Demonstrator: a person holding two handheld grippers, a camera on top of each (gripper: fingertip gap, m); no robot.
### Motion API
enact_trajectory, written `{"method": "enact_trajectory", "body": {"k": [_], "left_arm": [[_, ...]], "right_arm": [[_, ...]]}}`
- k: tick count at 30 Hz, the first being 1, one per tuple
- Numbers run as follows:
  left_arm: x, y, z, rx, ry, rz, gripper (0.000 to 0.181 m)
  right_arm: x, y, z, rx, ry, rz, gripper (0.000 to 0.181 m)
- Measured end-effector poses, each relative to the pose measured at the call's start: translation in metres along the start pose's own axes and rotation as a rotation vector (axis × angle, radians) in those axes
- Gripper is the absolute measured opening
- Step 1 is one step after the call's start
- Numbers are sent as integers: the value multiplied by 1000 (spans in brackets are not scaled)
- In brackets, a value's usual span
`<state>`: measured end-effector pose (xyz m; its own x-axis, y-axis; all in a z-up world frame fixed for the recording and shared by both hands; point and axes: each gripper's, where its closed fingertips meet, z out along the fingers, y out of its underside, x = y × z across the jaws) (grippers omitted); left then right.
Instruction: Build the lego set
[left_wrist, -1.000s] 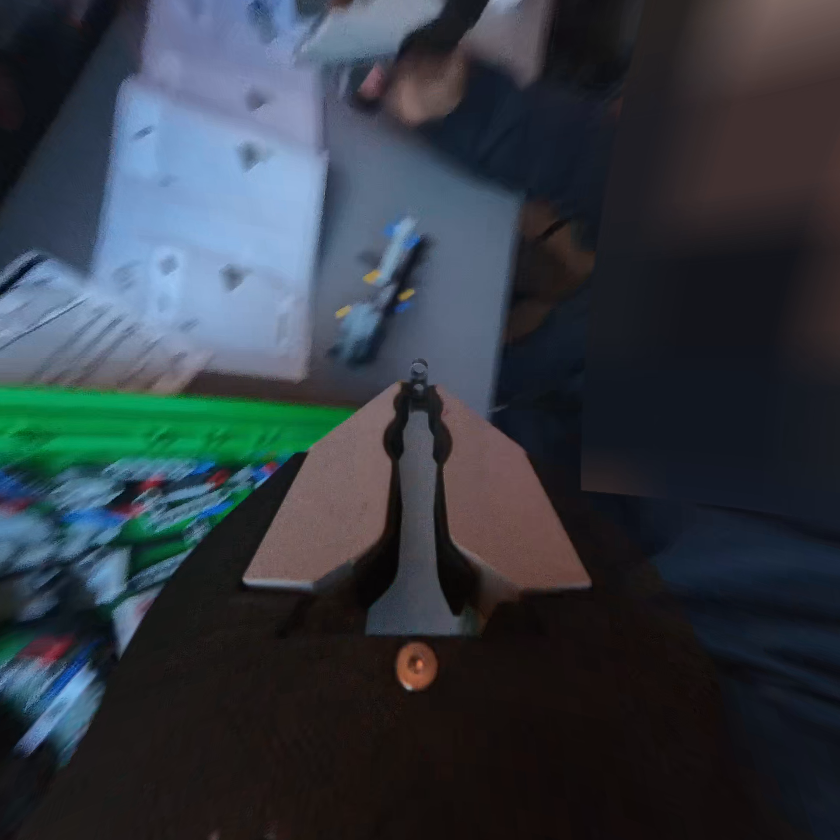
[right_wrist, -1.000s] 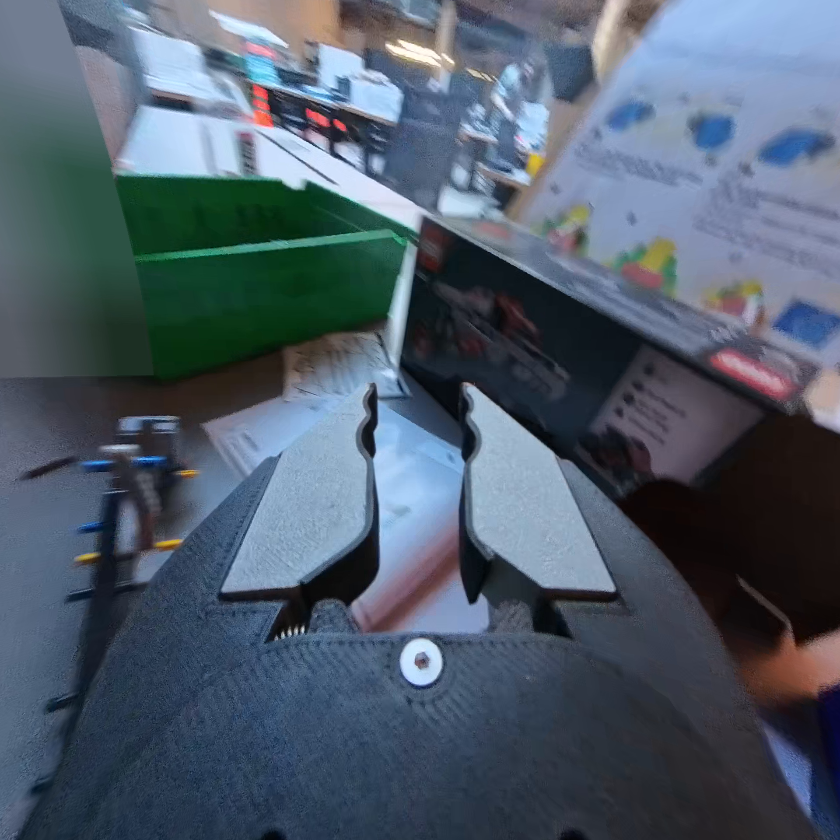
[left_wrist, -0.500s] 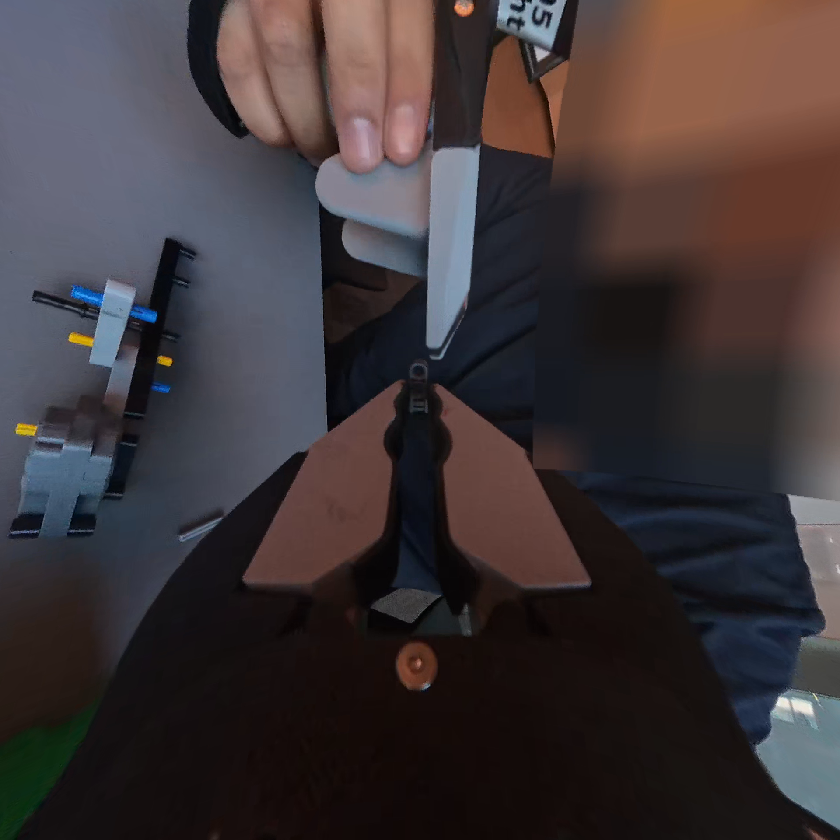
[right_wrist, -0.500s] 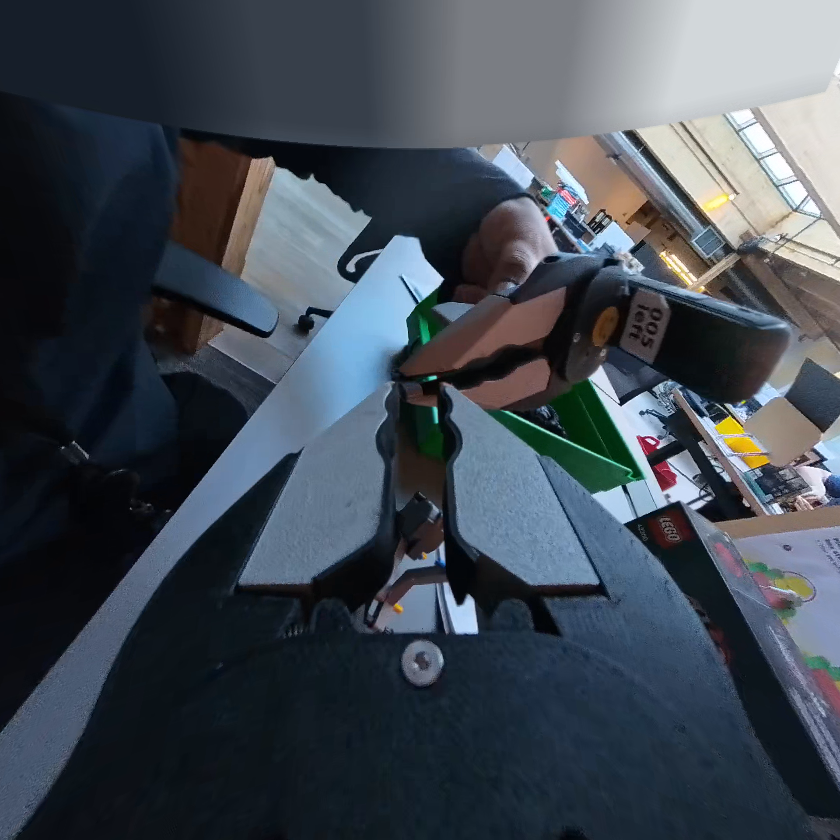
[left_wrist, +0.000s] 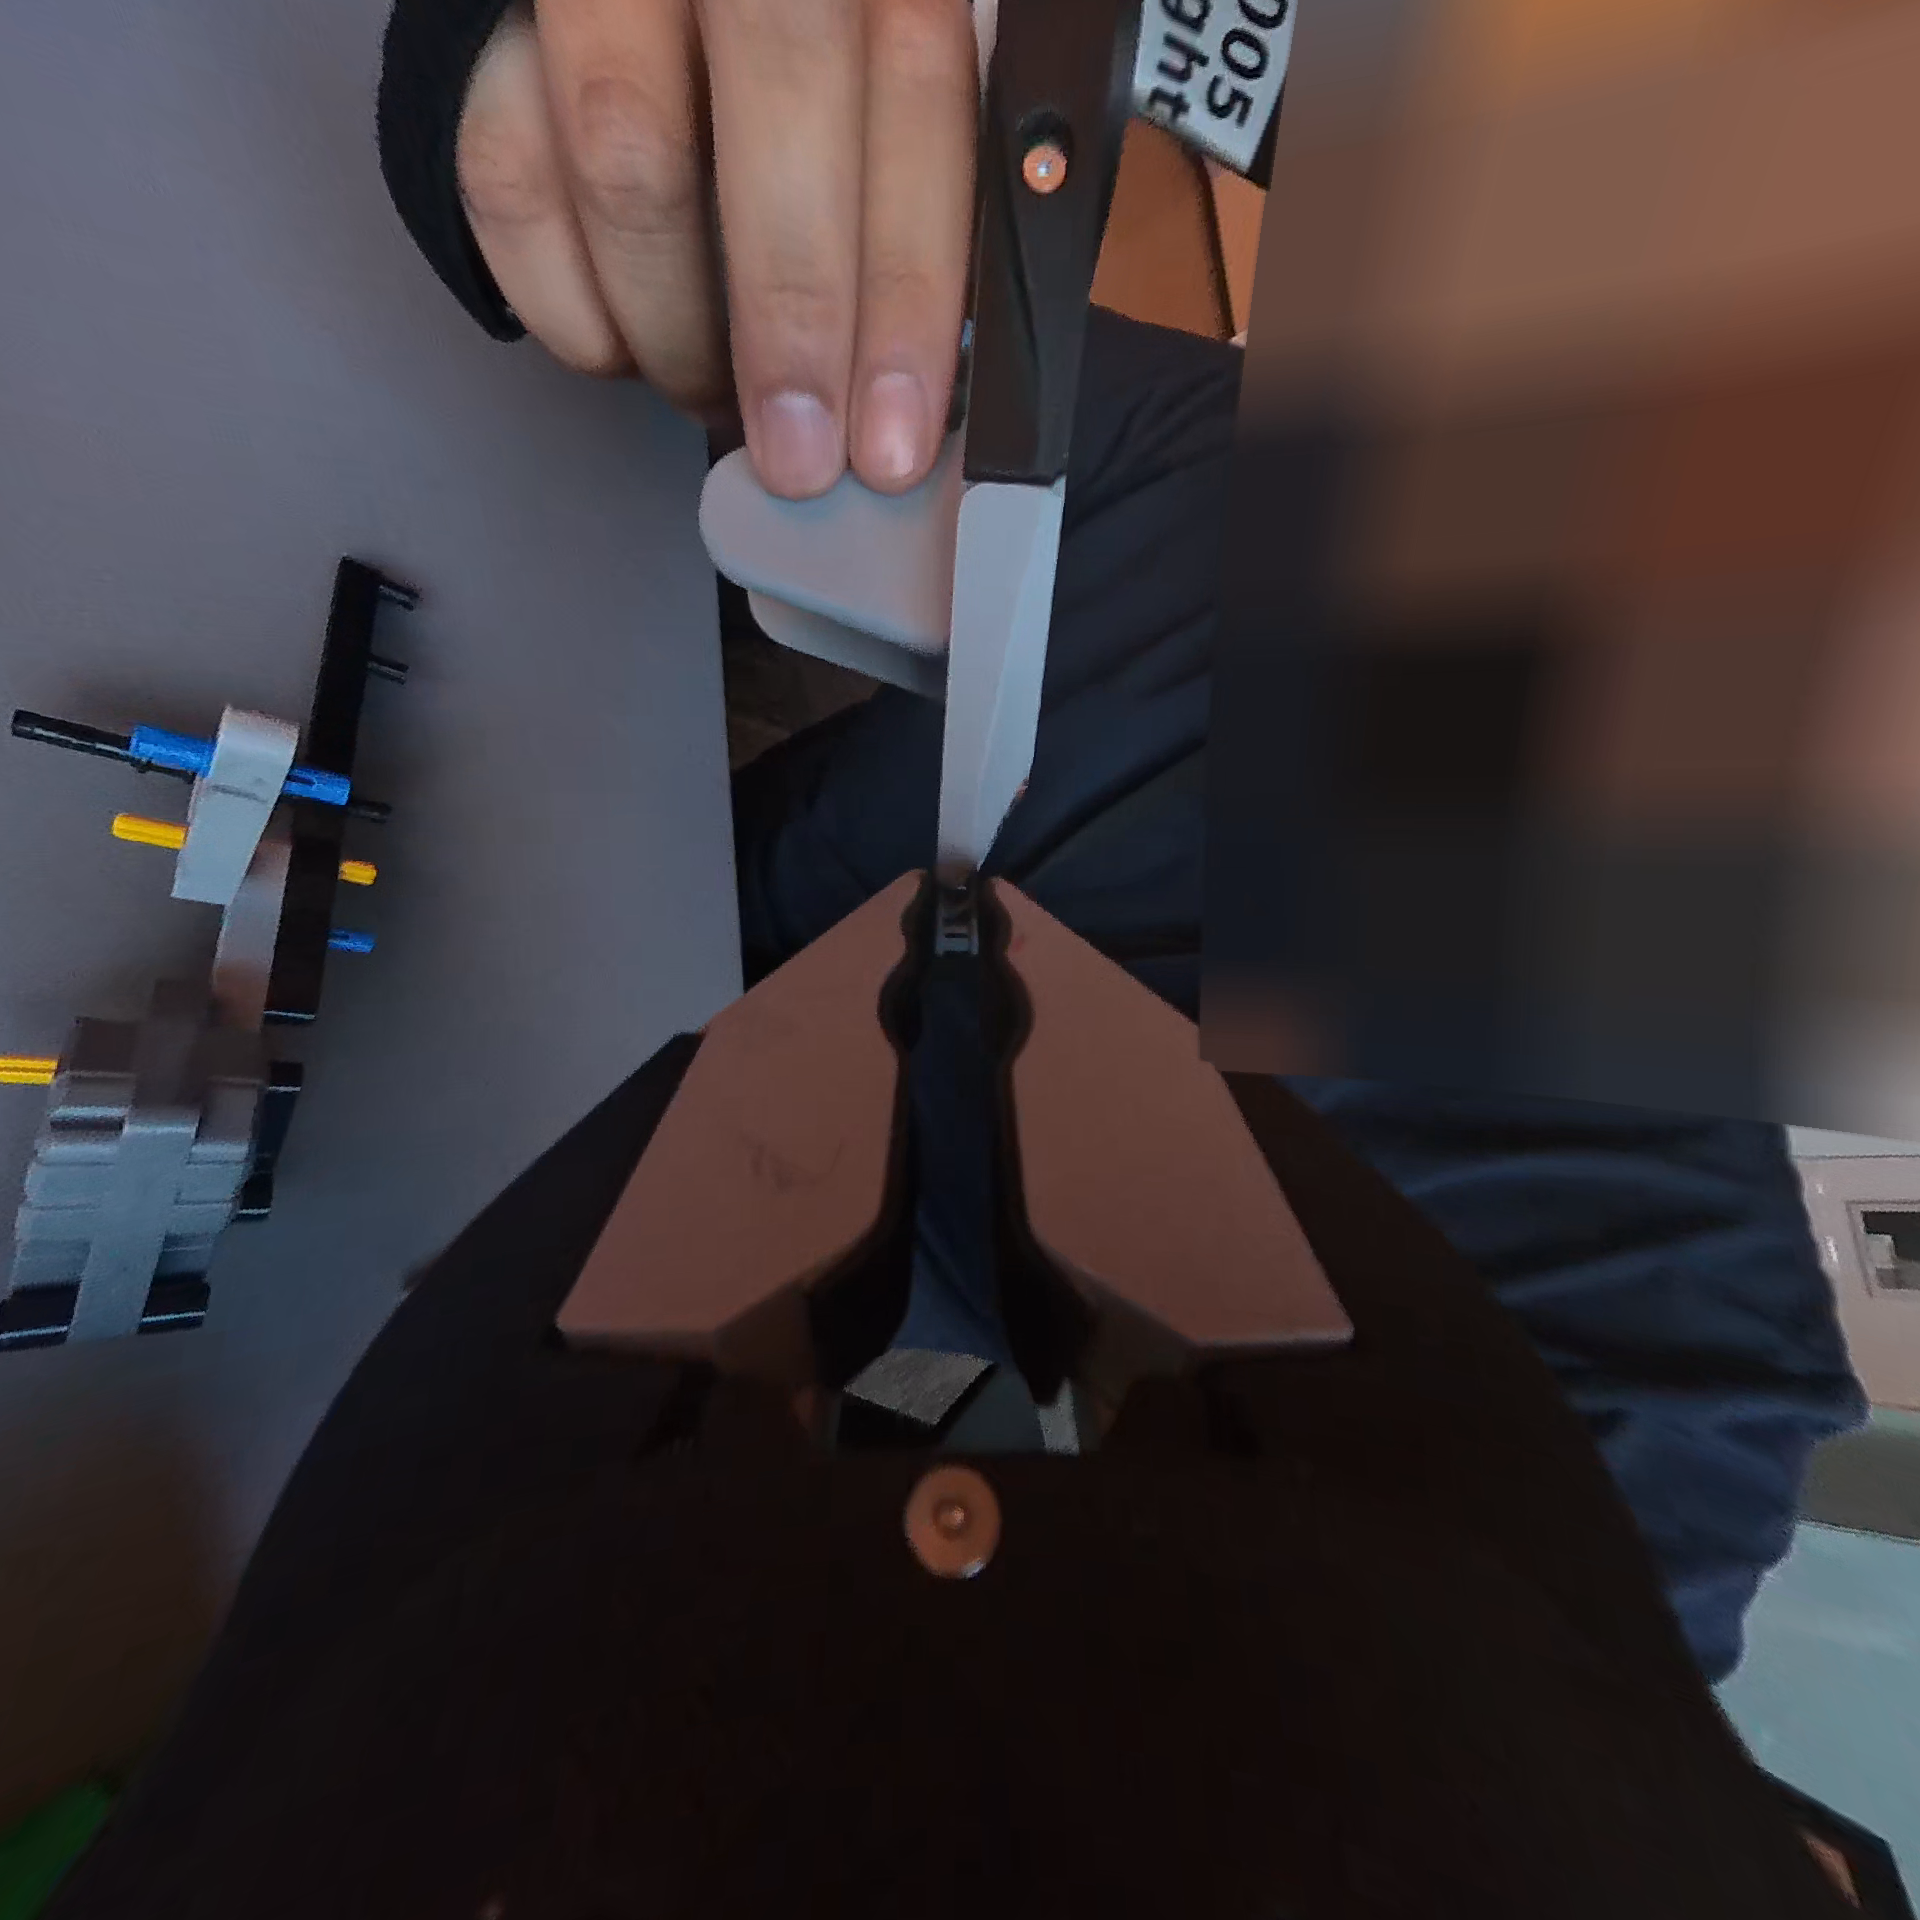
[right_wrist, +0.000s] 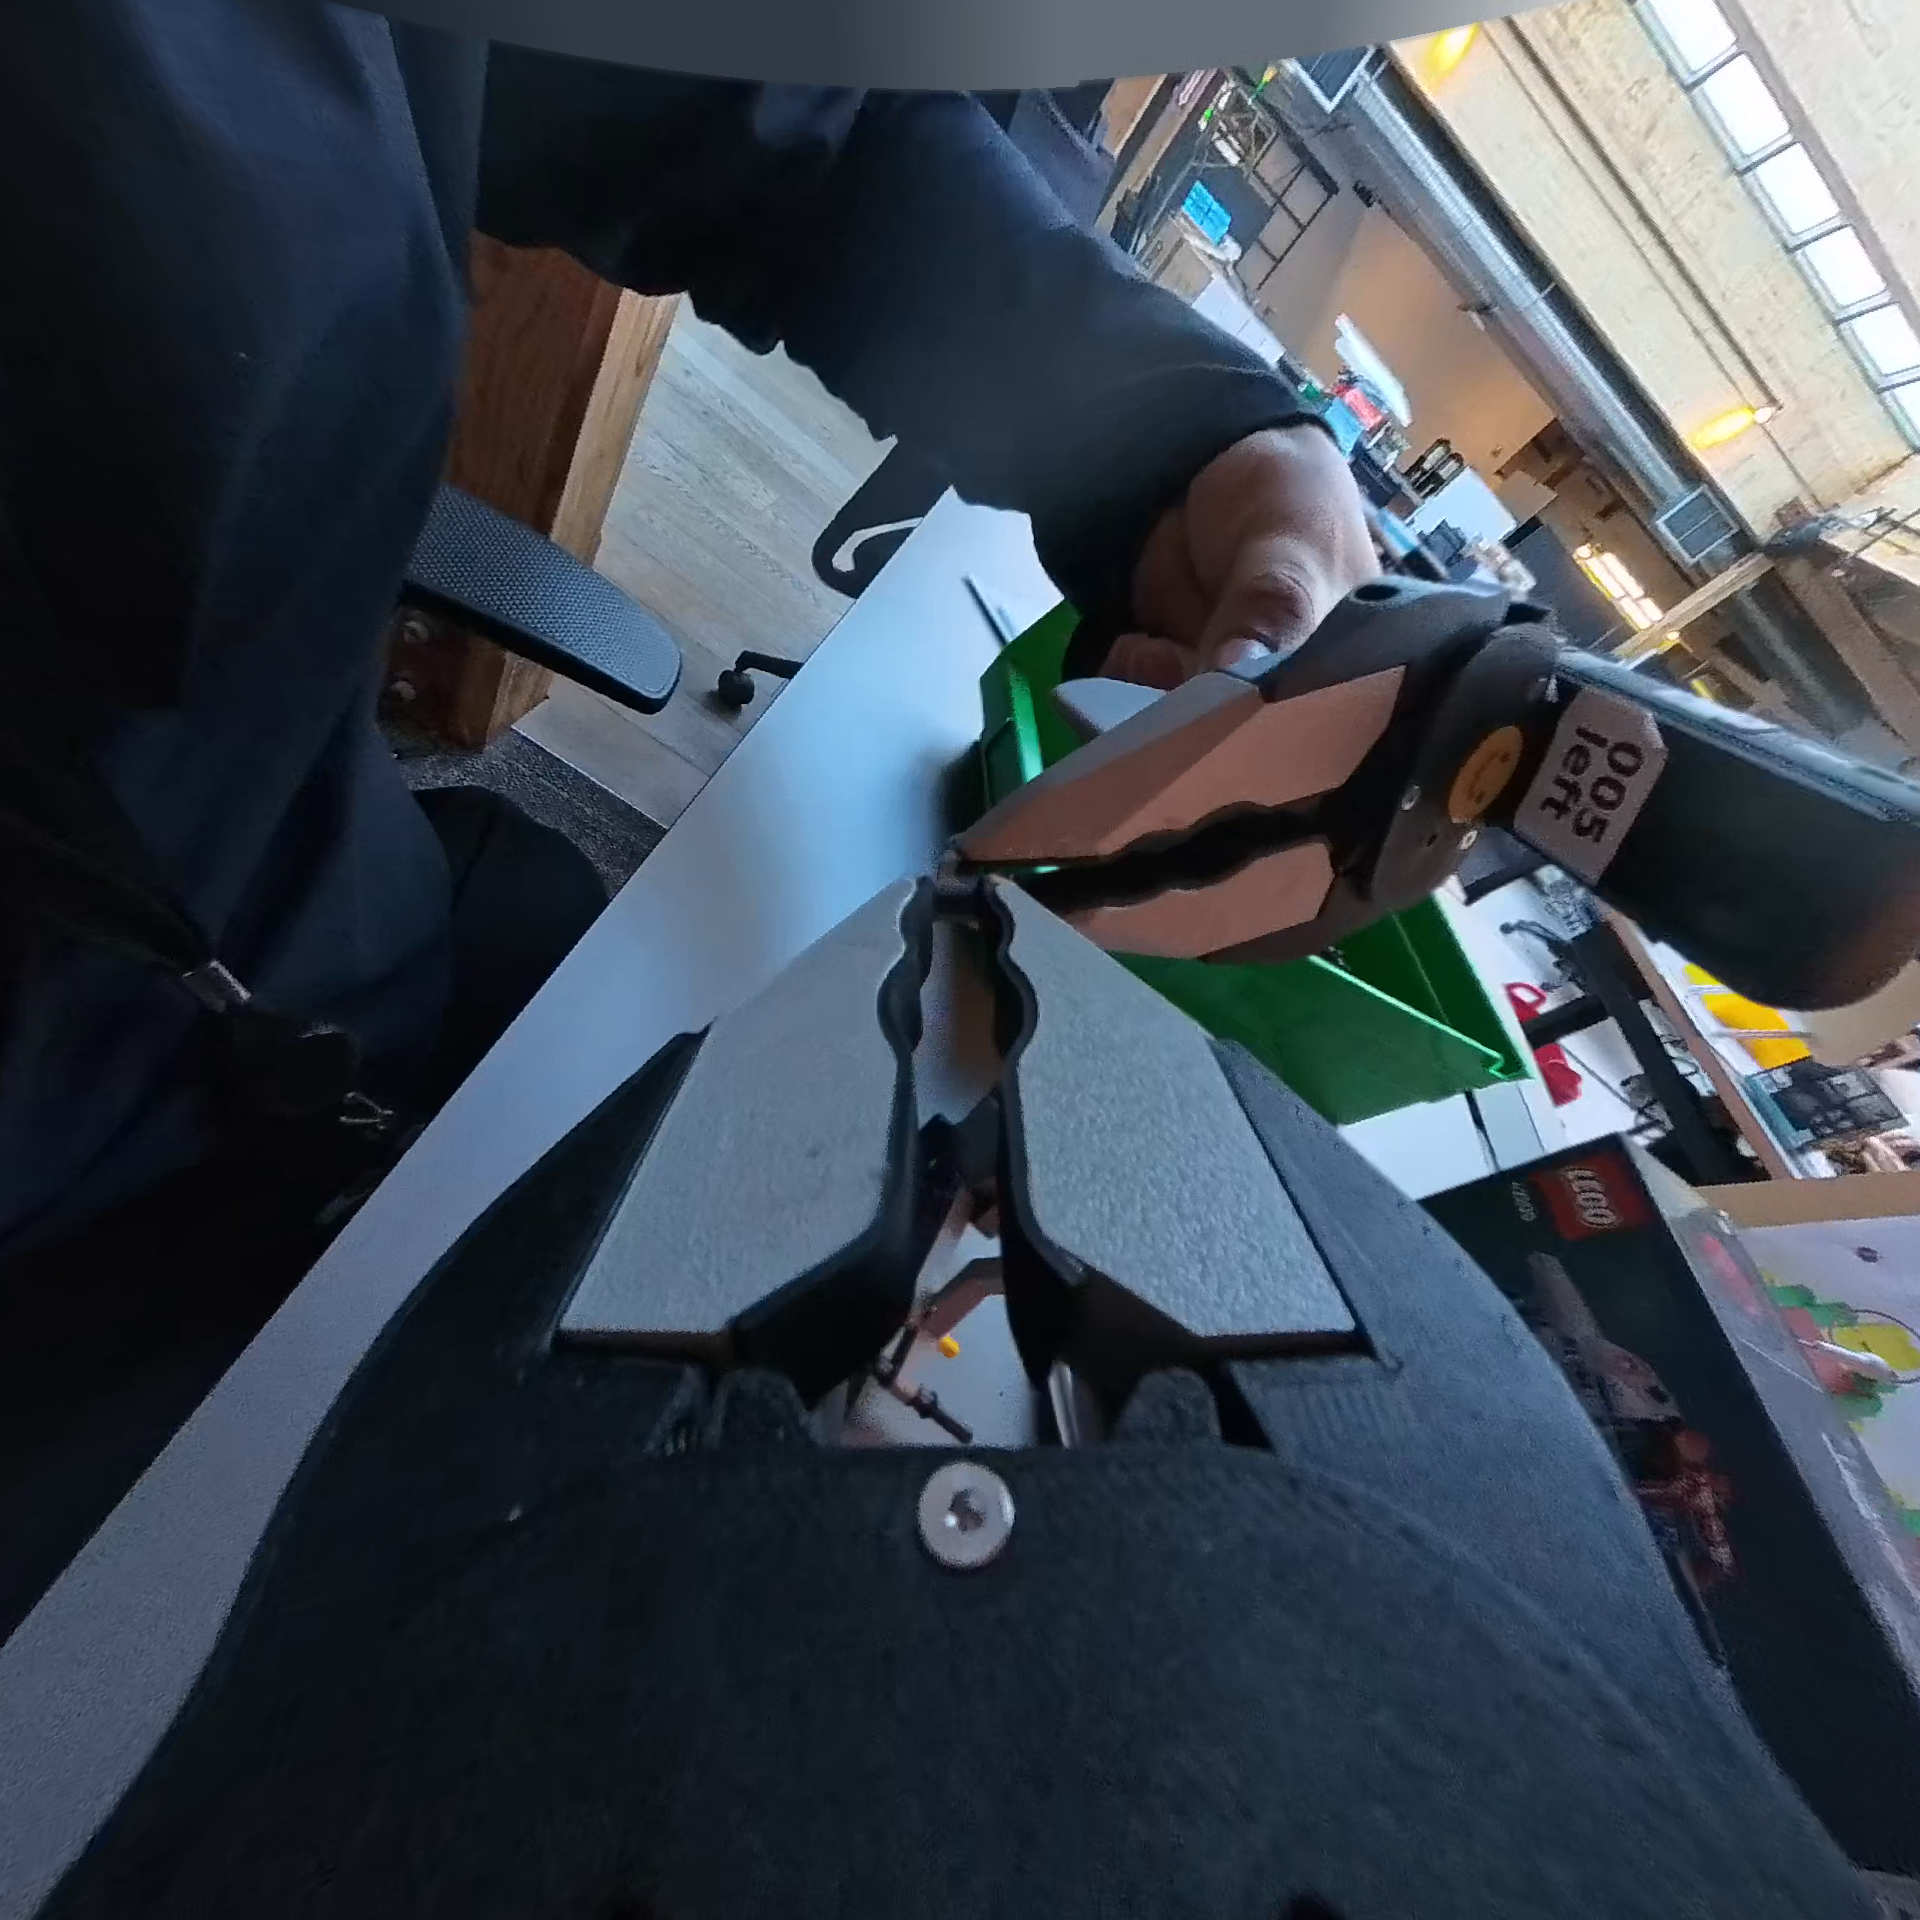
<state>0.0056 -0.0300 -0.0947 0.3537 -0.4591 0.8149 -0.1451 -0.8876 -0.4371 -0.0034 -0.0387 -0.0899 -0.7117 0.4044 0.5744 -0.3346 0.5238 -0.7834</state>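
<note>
My left gripper (left_wrist: 956, 914) is shut on a small black pin (left_wrist: 957, 928) at its tips and holds it in the air off the table's edge. My right gripper (right_wrist: 956, 896) meets it tip to tip, jaws closed in on the same pin (right_wrist: 951, 902). In the left wrist view the right gripper (left_wrist: 961, 857) comes in from above, seen edge-on, with a hand (left_wrist: 790, 260) on it. In the right wrist view the left gripper (right_wrist: 961, 862) comes in from the right. The partial build (left_wrist: 223, 935), grey and black beams with blue and yellow pins, lies on the grey table (left_wrist: 520, 727) to the left.
A green bin (right_wrist: 1309, 1029) stands on the table behind the left gripper. A dark set box (right_wrist: 1621, 1309) lies at the right. An office chair (right_wrist: 540, 613) stands beyond the table's edge (right_wrist: 665, 873). The person's dark clothing fills the space under both grippers. My left and right fingertips are right by each other.
Both grippers swung away from the table and bin to meet in front of the person. The right gripper's jaws have narrowed from wide open onto the pin that the left gripper holds.
</note>
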Motion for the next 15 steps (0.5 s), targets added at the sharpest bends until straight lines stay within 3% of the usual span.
{"method": "enact_trajectory", "body": {"k": [3, 6, 11, 15], "left_arm": [[-9, 1, -2, 28, -37, -9, 6], [-20, -4, -18, 112, -186, 72, 9], [-43, -3, -73, 266, -661, 281, 17], [-43, 21, -65, 274, -746, 394, 27]], "right_arm": [[0, 8, 3, -31, -12, 34, 6], [7, 20, 2, -63, 10, 75, 6], [44, 45, -20, -70, 127, 241, 6], [79, 75, -47, -52, 239, 444, 6]]}}
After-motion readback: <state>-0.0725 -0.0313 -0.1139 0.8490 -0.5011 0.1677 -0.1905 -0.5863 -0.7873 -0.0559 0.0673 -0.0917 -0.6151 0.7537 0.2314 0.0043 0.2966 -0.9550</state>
